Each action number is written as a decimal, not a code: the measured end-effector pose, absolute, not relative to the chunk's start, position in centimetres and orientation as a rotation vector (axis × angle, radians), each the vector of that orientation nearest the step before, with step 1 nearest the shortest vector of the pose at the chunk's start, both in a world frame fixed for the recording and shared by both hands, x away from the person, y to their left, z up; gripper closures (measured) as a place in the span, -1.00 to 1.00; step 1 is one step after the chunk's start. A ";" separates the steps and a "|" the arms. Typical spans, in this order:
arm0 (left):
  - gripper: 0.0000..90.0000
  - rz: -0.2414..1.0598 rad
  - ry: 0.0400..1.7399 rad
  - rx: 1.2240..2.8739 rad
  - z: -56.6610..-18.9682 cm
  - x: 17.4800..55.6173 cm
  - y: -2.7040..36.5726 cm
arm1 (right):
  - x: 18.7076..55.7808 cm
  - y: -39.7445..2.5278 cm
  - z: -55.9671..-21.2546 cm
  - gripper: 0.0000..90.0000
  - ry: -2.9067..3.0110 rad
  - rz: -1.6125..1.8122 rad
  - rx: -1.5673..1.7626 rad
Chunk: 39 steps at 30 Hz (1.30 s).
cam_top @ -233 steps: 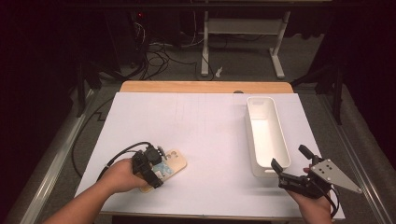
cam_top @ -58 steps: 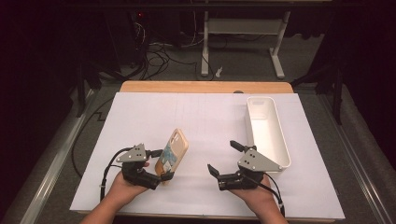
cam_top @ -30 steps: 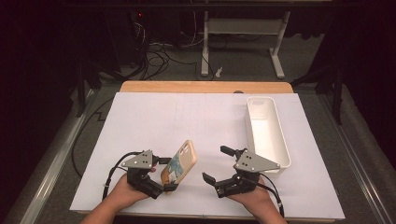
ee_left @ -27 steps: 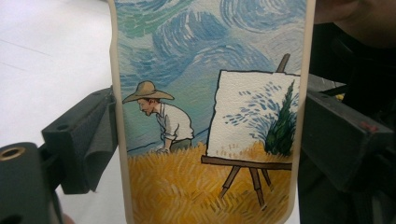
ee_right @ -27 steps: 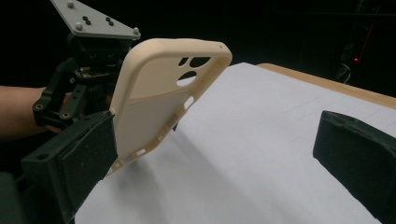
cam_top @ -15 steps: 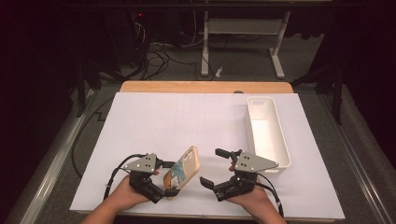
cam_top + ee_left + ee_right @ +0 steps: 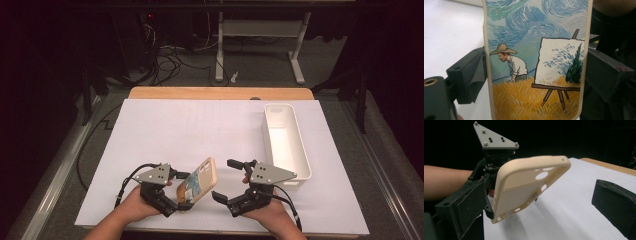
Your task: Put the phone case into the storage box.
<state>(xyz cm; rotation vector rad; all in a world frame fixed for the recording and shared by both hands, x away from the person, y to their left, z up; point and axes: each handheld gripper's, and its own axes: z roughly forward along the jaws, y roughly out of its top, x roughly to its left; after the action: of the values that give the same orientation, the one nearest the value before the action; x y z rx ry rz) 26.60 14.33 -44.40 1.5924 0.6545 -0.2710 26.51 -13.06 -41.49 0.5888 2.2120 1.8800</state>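
My left gripper (image 7: 181, 196) clamps the lower end of the phone case (image 7: 199, 180), holding it tilted above the near edge of the white table cover (image 7: 190, 130). My right gripper (image 7: 231, 181) sits just beside it, its 2 jaws spread wide, apart from the case.

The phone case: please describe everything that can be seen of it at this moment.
The phone case is a cream shell that looks like soft plastic, with camera and port cutouts and a hollow, empty inside. Its back carries a painted scene: a man in a straw hat, an easel, a wheat field, a swirling blue sky. The left gripper clamps its lower end by the two long edges, holding it tilted above the white table cover. The open right gripper is close beside it, not touching.
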 end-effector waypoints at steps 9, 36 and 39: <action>-0.74 -0.262 0.646 1.557 -42.6 28.8 14.4 | 27.8 -13.3 -39.8 -1.00 2.160 1.862 0.581; -0.74 -0.345 0.596 1.611 -44.6 27.3 13.7 | 27.5 -12.9 -41.2 -1.00 2.194 1.951 0.573; -0.74 -0.350 0.597 1.614 -44.7 27.4 13.6 | 27.7 -12.9 -41.2 -1.00 2.193 1.955 0.581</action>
<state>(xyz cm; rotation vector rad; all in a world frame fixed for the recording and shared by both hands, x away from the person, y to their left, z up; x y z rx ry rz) 27.42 13.64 -44.72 1.6141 0.5969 -0.3500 27.65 -12.89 -41.24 0.5808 2.1931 1.9552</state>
